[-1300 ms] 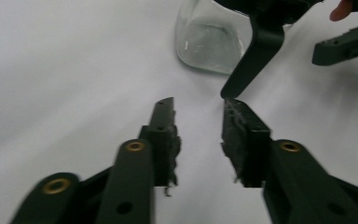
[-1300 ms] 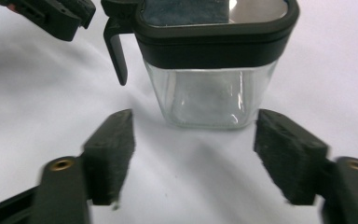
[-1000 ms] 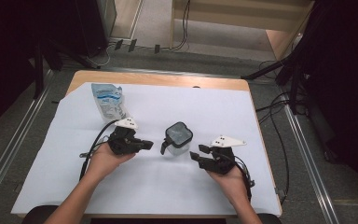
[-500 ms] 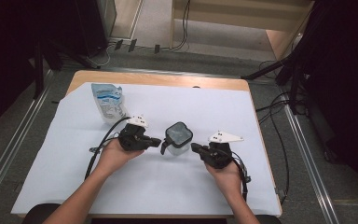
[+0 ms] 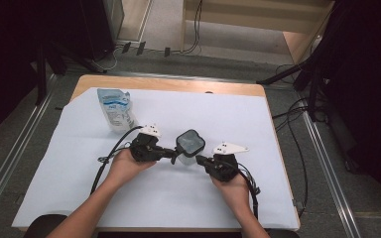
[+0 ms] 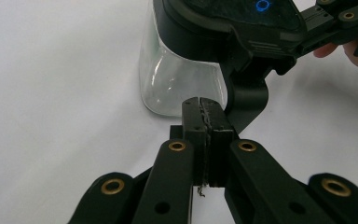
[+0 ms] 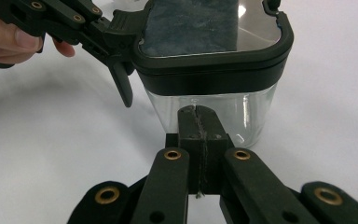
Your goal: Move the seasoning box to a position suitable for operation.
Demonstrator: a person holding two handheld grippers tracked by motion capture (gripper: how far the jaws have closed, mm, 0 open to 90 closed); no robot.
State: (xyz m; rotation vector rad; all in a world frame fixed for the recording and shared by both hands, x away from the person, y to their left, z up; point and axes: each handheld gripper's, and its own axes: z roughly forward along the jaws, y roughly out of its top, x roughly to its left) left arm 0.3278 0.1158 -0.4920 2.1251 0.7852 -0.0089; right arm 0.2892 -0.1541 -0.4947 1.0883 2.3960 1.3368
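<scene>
Even overhead light falls on the white table cover [image 5: 178, 198], which reads bright, while the room around it sinks into near black. Soft short shadows lie under the hands. In both gripper views the clear jar [image 7: 214, 112] shows pale glare streaks on its wall, and the nearest black parts are slightly soft

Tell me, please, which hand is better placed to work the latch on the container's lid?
Left, probably: the left gripper has its shut fingers at the latch, while the right gripper faces the container at its clear wall.
</scene>
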